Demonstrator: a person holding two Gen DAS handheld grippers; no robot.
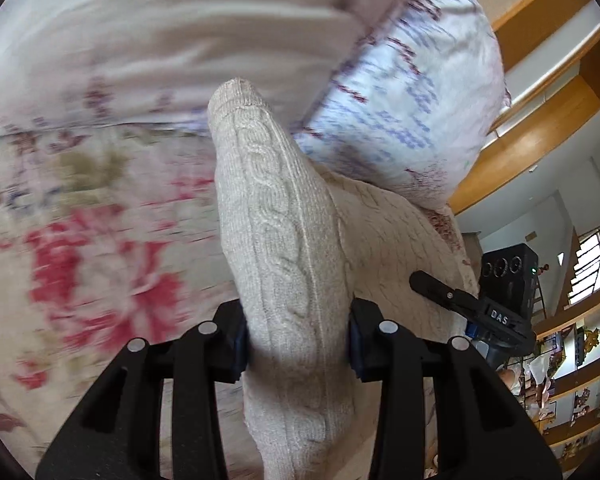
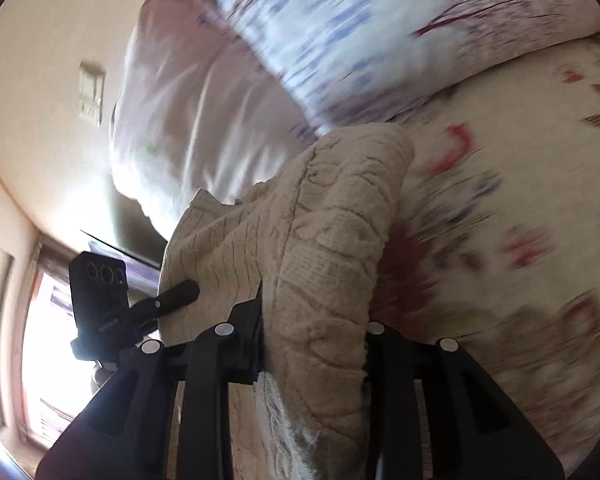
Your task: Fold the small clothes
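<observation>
- Sweater [image 1: 292, 240]: soft cable knit, limp, light; judged best held at edges.
- Left gripper [image 1: 296, 344]: clamped on a sleeve-like fold, frame centre.
- Right gripper [image 2: 314, 344]: clamped on bunched knit, lower centre.
- Bedspread [image 1: 80, 240]: floral, beneath.

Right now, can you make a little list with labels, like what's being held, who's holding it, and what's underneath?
Thing held: a cream cable-knit sweater
Left gripper: shut on a bunched part of the sweater
Right gripper: shut on another part of the sweater
Underneath: a bedspread with red flowers
Nearby: a blue-patterned pillow beyond the sweater, touching it
Picture sharpness: background blurred
Fold done: cannot tell
</observation>
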